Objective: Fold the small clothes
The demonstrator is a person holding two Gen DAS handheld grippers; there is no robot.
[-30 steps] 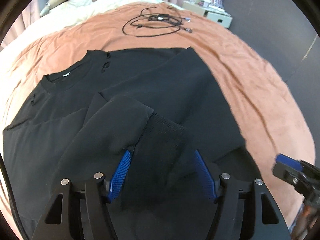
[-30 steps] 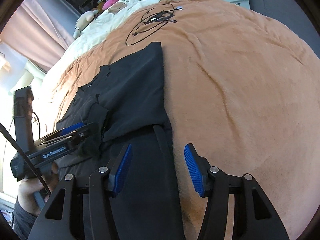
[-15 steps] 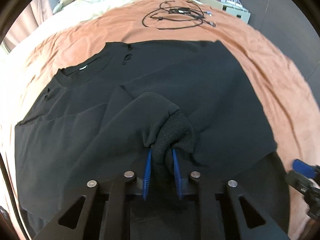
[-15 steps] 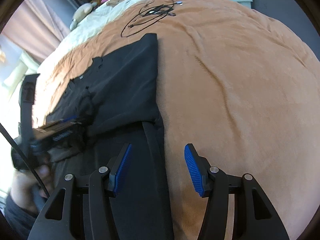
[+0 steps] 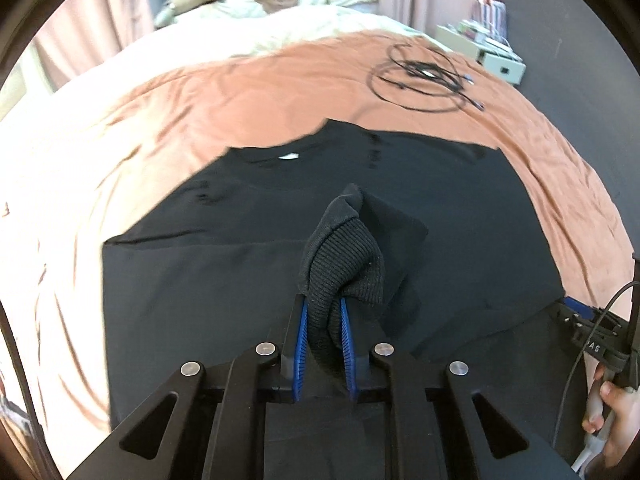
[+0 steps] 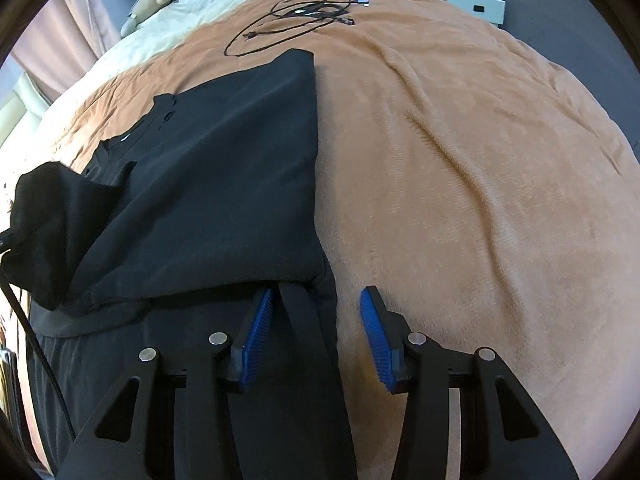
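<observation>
On the bed's brown blanket (image 6: 460,160) lies a black sweater (image 5: 240,280). The left hand-held gripper (image 5: 325,344) clamps its ribbed cuff (image 5: 344,268), lifted probably for folding the sleeve inward. The right hand-held gripper (image 6: 316,336) is closing around the hem edge (image 6: 304,320), not yet pressing.

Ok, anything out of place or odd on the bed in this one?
A tangle of black cables lies loose on the brown blanket beyond the black sweatshirt, unrelated to folding. The sweatshirt's shoulder seams show small holes.
</observation>
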